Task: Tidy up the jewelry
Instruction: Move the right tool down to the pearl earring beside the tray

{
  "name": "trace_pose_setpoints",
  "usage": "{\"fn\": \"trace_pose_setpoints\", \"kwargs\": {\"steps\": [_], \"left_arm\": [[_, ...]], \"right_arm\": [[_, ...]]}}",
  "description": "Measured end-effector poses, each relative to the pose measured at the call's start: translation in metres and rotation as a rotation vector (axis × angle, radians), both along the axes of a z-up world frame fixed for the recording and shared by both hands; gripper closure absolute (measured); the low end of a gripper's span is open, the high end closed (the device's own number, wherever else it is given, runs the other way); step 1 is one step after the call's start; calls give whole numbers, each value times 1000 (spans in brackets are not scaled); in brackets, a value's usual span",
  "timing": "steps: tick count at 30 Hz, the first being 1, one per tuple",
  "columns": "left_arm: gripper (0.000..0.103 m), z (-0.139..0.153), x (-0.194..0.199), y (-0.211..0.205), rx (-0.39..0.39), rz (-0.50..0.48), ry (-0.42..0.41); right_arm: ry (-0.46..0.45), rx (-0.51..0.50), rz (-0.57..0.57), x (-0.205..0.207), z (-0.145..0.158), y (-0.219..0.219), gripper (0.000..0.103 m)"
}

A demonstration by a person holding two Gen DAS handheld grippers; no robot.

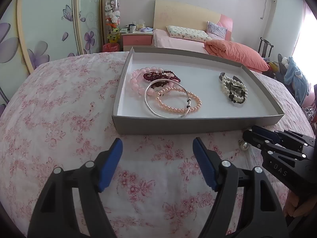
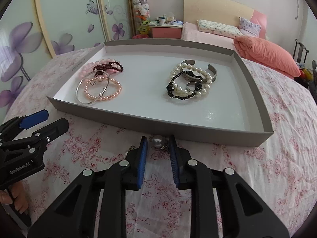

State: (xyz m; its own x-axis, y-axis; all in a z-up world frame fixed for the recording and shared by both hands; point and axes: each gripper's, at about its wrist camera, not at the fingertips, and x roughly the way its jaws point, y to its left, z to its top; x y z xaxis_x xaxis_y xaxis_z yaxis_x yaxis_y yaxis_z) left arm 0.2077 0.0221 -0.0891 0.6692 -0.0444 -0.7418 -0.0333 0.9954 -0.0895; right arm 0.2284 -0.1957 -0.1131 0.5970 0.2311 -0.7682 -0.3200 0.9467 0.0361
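Pearl earring point(image 2: 158, 140), lying just before the tray point(image 2: 158, 128): we are bracketing it with the narrowly open right hand-held gripper point(image 2: 157, 145); we should close gently. The left hand-held gripper point(image 1: 157, 148) is hanging wide, empty.

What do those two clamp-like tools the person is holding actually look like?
Both are black plastic. The left gripper and right gripper have blue ribbed pads, round silver pivot pins and triangular cut-outs. White lettering reads "GenRobot.AI" on the left one, "DAS" on the right.

I'm in a home bedroom: a bed point(image 2: 210, 36) with pillows and a pink quilt point(image 2: 265, 53), a pink nightstand point(image 2: 166, 32), flower-printed sliding wardrobe doors point(image 2: 65, 19), stuffed toys point(image 2: 141, 8).
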Motion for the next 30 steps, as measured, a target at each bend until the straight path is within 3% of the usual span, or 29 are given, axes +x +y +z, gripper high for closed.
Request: {"fn": "trace_pose_setpoints", "kwargs": {"steps": [8, 14, 22, 28, 30], "left_arm": [[31, 2, -1, -9, 2, -33, 1], [31, 5, -4, -36, -15, -136, 6], [27, 2, -2, -90, 23, -265, 21], [28, -7, 12, -115, 74, -261, 48], [35, -11, 17, -119, 87, -244, 58]], "right_arm": [[-11, -27, -49, -3, 1, -14, 86], [-5, -15, -144, -11, 0, -54, 86], [3, 18, -200, -20, -2, -81, 86], [7, 35, -199, -20, -3, -84, 86], [9, 43, -198, -19, -3, -85, 86]]}}
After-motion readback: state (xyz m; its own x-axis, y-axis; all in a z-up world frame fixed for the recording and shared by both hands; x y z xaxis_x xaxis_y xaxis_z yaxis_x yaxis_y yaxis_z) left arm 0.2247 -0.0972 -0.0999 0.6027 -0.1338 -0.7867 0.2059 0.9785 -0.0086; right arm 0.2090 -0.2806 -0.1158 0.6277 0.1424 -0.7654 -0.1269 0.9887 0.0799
